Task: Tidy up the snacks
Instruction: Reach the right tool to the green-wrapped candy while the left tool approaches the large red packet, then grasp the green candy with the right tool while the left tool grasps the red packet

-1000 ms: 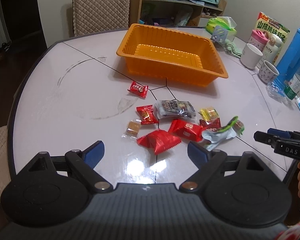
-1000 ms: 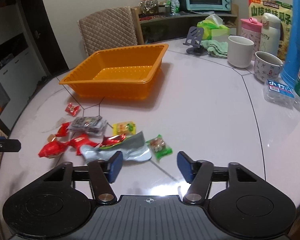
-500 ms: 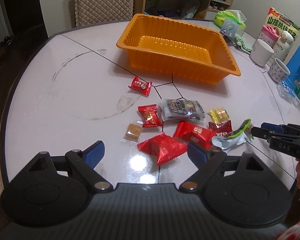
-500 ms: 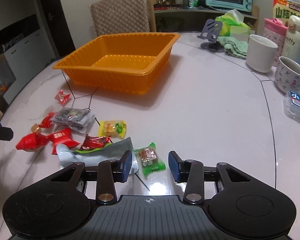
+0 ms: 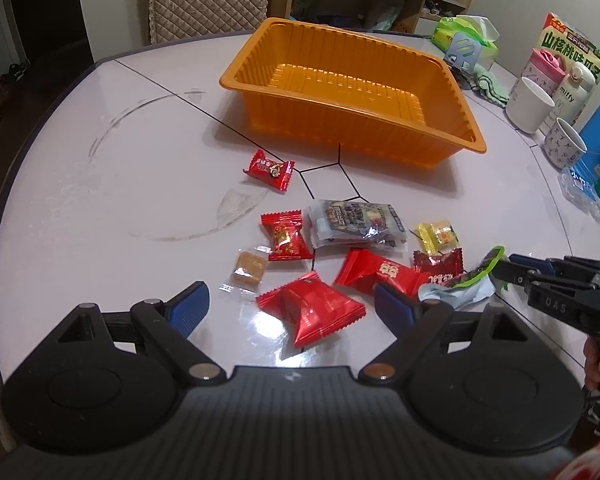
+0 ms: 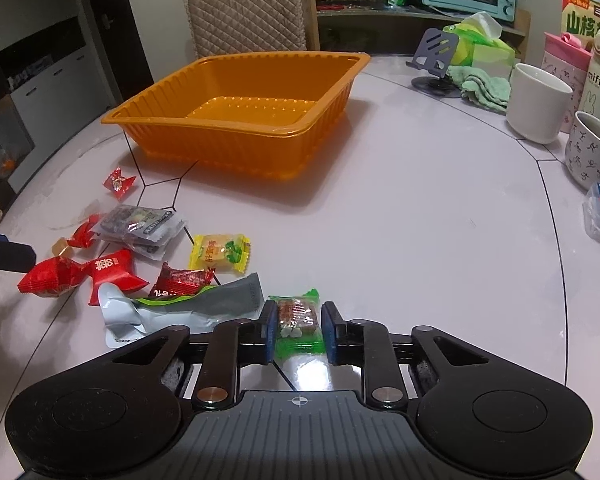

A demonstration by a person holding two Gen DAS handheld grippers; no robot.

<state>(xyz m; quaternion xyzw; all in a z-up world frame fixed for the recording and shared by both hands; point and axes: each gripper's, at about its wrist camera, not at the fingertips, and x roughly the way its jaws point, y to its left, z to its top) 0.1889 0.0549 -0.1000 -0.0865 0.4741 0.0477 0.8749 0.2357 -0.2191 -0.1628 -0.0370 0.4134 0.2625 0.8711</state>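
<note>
Green-wrapped candy [image 6: 298, 320] lies between right gripper [image 6: 298, 330] pads, nearly closed; left gripper [image 5: 290, 306] wide open

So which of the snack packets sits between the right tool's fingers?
The green-wrapped snack, apart from the red ones, lies on the table between the right tool's nearly closed fingers.

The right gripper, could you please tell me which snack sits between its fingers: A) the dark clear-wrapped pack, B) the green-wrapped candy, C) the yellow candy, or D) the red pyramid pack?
B: in the right wrist view, the right gripper has its blue pads on either side of the green-wrapped candy, which lies on the table.
</note>
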